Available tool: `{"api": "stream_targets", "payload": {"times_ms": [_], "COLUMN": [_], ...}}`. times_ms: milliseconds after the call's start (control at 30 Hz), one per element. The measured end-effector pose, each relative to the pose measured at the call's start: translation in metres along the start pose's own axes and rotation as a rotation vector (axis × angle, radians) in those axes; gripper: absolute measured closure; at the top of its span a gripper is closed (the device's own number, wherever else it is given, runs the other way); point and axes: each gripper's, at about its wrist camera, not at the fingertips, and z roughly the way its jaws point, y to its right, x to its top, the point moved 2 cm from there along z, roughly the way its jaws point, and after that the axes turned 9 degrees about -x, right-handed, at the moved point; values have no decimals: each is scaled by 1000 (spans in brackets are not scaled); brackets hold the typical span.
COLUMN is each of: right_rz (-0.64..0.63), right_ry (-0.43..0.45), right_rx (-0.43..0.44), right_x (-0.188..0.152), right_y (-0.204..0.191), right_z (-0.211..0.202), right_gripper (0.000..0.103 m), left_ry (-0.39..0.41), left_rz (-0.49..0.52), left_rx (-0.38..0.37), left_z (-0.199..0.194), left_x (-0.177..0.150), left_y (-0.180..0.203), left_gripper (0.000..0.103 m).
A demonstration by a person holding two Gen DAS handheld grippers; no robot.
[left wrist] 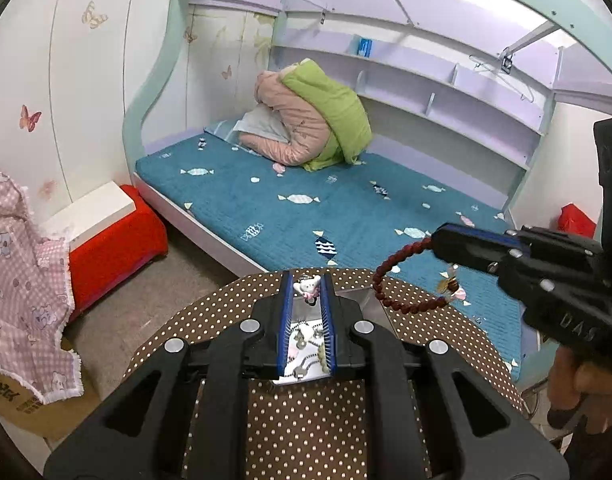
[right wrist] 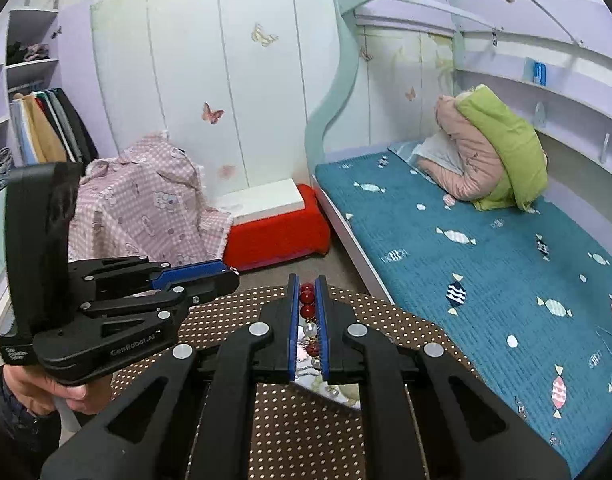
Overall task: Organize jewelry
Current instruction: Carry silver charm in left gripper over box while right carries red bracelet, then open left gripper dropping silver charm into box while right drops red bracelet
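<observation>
Fingers (left wrist: 289, 304) of left gripper (left wrist: 308, 300): two black bars faced with ribbed blue pads, pinching a small white charm (left wrist: 309, 289) with a pink patch near their tips, at 12 o'clock of the left wrist view. Below, through the gap, a shallow tray (left wrist: 301, 360) with pale lining, holding dark chains and metal pieces too tangled to count. Fingers (right wrist: 321, 320) of right gripper (right wrist: 308, 304): same build, pressed onto a bead bracelet (left wrist: 394, 276); three glossy red round beads between the pads in the right wrist view, one pearl-white bead under them. From the left wrist view at 3 o'clock: bracelet hanging as a loop of many small matte dark-red beads from the right gripper's (left wrist: 446, 240) tips, with a gold and pink tassel charm (left wrist: 450, 284) at its lower right. Underneath both, a rounded worktop (left wrist: 306, 432) covered in brown cloth with cream polka dots. Beyond, at 1 o'clock, bed (left wrist: 346, 216) with teal plush cover printed with candies. One red fuzzy stool (left wrist: 117, 240) at 9 o'clock, topped by one white box (left wrist: 89, 212).
</observation>
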Motion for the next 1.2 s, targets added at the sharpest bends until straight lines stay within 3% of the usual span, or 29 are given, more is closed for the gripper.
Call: {"api": "stream_targets", "payload": {"times_ms": [233,267,333,367,400,467,500,567,633,933,1200], "right_rz": [39,48,82,89,99,115,127,158,179,220,207], "right_ry": [-78,-83,-91,-93,-91,-79,-71,-44,-10,29,105], "right_rx": [-23,-27,-32,-33,-41,-55,-65,-77,-79,-153,-222], "right_x": [-8,-8,-10,-11,-11,-11,-12,-11,-13,-24,-48], "right_y": [10,11,16,17,19,22,24,29,30,22,-12], "right_z": [34,36,41,42,41,39,36,28,17,-28,-96], "right_gripper": [96,95,92,86,82,58,53,17,8,8,8], "left_ry": [-65,-72,-70,-59,-34,-29,-22,3,16,124,218], "left_rz": [-40,-45,-61,-72,-84,-88,-88,-90,-88,-40,-10], "left_rx": [8,13,33,47,58,65,76,106,130,258,303], "left_z": [38,42,44,43,40,34,31,20,9,-63,-131], "left_x": [8,8,8,7,7,7,5,4,1,-20,-54], "left_y": [-12,-14,-18,-20,-22,-24,-26,-28,-27,-3,28], "left_gripper": [89,85,46,24,21,19,14,11,7,5,5]}}
